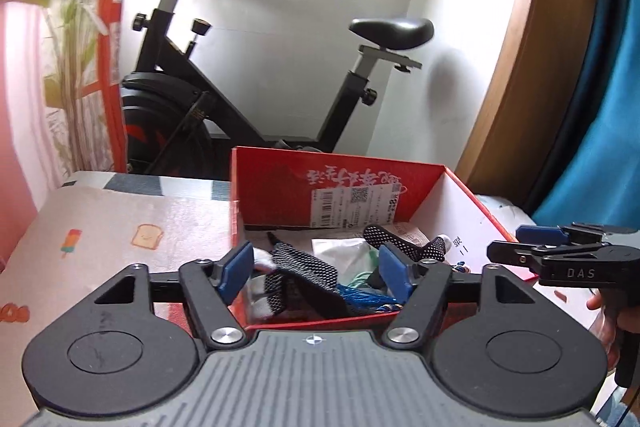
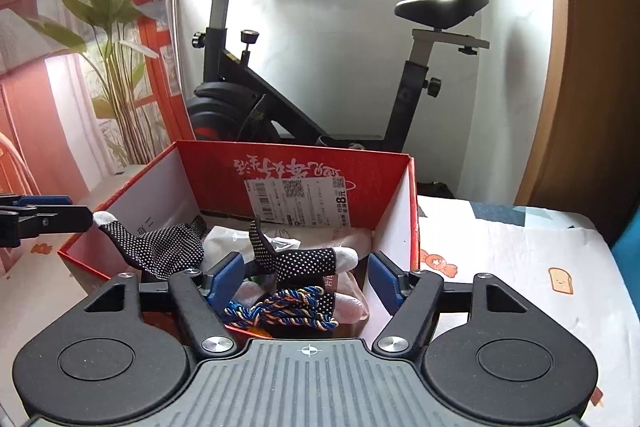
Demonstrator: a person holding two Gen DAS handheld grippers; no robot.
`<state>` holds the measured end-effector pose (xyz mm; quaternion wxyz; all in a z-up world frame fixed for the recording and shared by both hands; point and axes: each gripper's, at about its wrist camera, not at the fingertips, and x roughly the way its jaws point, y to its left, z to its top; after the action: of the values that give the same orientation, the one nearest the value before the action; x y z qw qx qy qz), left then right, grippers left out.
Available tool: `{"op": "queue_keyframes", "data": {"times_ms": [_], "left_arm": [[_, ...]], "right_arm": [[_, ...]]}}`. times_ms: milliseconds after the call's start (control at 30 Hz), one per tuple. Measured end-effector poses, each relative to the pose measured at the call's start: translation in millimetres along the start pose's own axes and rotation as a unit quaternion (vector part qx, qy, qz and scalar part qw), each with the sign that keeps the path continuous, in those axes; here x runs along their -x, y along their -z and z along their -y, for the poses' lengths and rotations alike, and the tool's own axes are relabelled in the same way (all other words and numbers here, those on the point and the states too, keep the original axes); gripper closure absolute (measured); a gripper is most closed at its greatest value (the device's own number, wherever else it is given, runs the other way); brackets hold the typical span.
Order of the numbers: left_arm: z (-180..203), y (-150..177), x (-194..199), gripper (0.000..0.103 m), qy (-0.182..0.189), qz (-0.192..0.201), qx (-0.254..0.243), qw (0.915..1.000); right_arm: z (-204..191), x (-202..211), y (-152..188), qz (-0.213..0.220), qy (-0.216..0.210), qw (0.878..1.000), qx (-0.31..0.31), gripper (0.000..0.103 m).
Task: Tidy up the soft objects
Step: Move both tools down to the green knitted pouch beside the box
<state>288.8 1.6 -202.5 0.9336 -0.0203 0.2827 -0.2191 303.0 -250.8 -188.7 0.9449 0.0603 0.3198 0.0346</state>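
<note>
A red cardboard box [image 1: 280,187] [image 2: 224,167] stands on the table and holds soft things: black dotted gloves with white fingertips [image 1: 304,271] [image 2: 160,247], a blue and gold braided cord [image 1: 368,301] [image 2: 280,311], and plastic packets [image 2: 348,303]. My left gripper [image 1: 316,267] is open and empty just above the box's near edge. My right gripper [image 2: 304,279] is open and empty over the box's near end. Each gripper shows from the side in the other's view: the right gripper [image 1: 520,247] and the left gripper [image 2: 80,217].
A black exercise bike [image 1: 240,87] [image 2: 304,95] stands behind the table against a white wall. The table has a cartoon-print cloth [image 1: 120,227] [image 2: 520,267]. A plant [image 2: 104,27] and red-framed door are at the left. A wooden panel [image 1: 520,67] is at the right.
</note>
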Motion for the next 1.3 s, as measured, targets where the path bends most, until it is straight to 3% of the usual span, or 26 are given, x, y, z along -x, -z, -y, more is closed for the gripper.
{"op": "queue_keyframes", "data": {"times_ms": [67,133,200,300,500,1167,1300], "left_arm": [[-6.7,5.1,10.2,0.024,0.005,0.0,0.006,1.0],[-10.9,11.2,18.8,0.018,0.007,-0.002,0.008,0.9999],[-13.1,18.1,26.6,0.005,-0.004,-0.005,0.005,1.0],[-12.8,26.2,32.8,0.0,-0.024,-0.016,0.002,0.9996],[-15.2,36.7,38.3,0.0,-0.058,-0.037,0.02,0.9975],[-5.7,69.4,30.5,0.0,-0.045,-0.07,0.067,0.9943],[-2.6,76.8,25.6,0.0,-0.037,-0.082,0.071,0.9934]], "right_arm": [[1.1,7.3,1.5,0.005,-0.003,1.0,-0.01,0.027],[3.8,15.8,4.3,0.016,-0.009,0.999,-0.033,0.011],[5.1,22.7,7.7,0.022,-0.016,0.998,-0.048,0.008],[-0.5,29.3,11.5,0.024,-0.007,0.999,-0.04,0.0],[-13.5,39.3,17.9,0.029,0.009,0.999,-0.023,0.0],[-25.6,47.3,61.9,0.016,-0.022,1.0,-0.01,0.0],[-24.4,45.3,67.6,0.011,-0.029,0.999,-0.008,0.005]]}}
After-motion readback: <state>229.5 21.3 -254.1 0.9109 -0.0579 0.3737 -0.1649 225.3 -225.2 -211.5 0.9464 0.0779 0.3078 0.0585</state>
